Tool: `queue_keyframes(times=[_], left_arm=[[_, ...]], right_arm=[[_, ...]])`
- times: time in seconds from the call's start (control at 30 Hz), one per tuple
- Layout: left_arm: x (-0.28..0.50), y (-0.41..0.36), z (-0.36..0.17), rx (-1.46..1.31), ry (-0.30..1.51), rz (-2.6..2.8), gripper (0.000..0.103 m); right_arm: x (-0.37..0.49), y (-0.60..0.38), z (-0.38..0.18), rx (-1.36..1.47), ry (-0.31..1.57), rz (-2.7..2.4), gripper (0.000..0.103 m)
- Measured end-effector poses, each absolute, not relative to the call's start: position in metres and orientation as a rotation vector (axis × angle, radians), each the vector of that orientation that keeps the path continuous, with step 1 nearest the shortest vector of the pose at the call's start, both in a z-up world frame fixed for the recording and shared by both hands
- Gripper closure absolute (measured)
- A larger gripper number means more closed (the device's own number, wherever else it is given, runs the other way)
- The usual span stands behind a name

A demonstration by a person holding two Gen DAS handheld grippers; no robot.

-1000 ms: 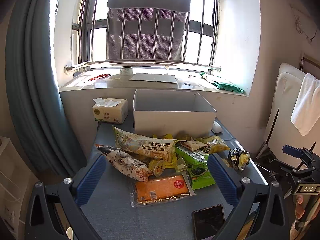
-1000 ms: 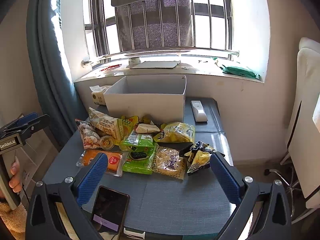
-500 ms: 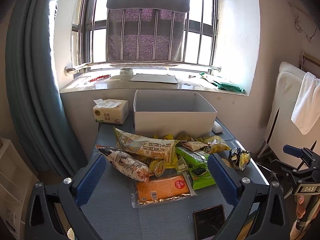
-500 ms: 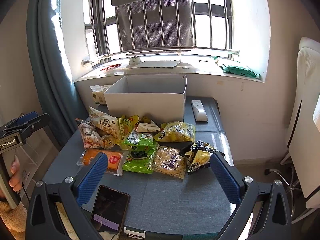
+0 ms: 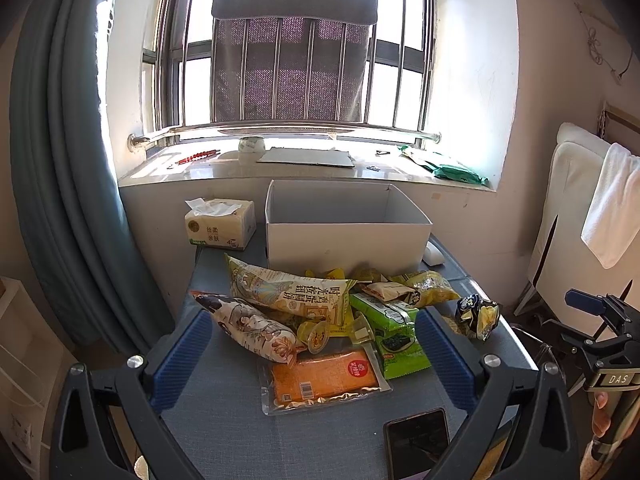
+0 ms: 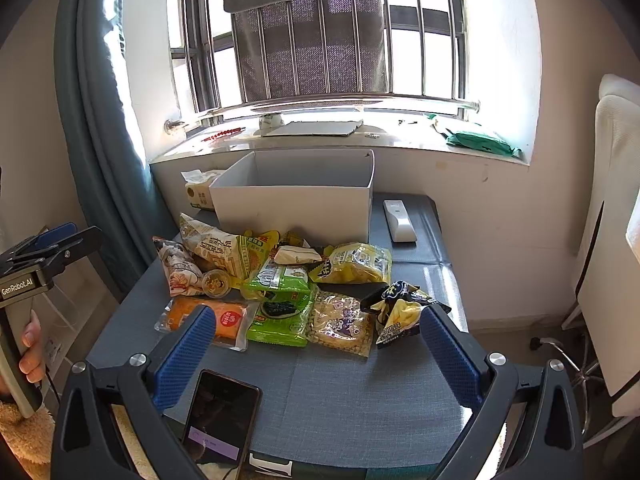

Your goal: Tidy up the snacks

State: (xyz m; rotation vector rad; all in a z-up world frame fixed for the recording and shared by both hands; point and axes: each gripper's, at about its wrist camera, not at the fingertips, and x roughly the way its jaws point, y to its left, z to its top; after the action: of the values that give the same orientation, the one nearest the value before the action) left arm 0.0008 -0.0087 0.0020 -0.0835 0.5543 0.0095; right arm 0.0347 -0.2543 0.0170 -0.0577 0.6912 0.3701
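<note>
A pile of snack packets lies on the grey-blue table: an orange packet, a long patterned bag, a pale green bag, a bright green packet and a dark crumpled bag. An open white box stands behind them; its inside is mostly hidden. My left gripper is open and empty, above the table's near edge. My right gripper is open and empty, over the near right side.
A black phone lies at the near edge. A tissue pack stands left of the box and a white remote right of it. A teal curtain hangs left. A window sill runs behind, white furniture stands right.
Both grippers have drifted only slightly. The snacks and the box have not moved.
</note>
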Motion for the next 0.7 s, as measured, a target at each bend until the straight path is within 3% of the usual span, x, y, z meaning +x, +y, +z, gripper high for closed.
queue_keyframes(times=[0.7], left_arm=[[0.0007,-0.0091,0.0012,-0.075,0.561,0.020,0.000]], right_arm=[[0.0342,-0.2543,0.0158,-0.052,0.697,0.372,0.000]])
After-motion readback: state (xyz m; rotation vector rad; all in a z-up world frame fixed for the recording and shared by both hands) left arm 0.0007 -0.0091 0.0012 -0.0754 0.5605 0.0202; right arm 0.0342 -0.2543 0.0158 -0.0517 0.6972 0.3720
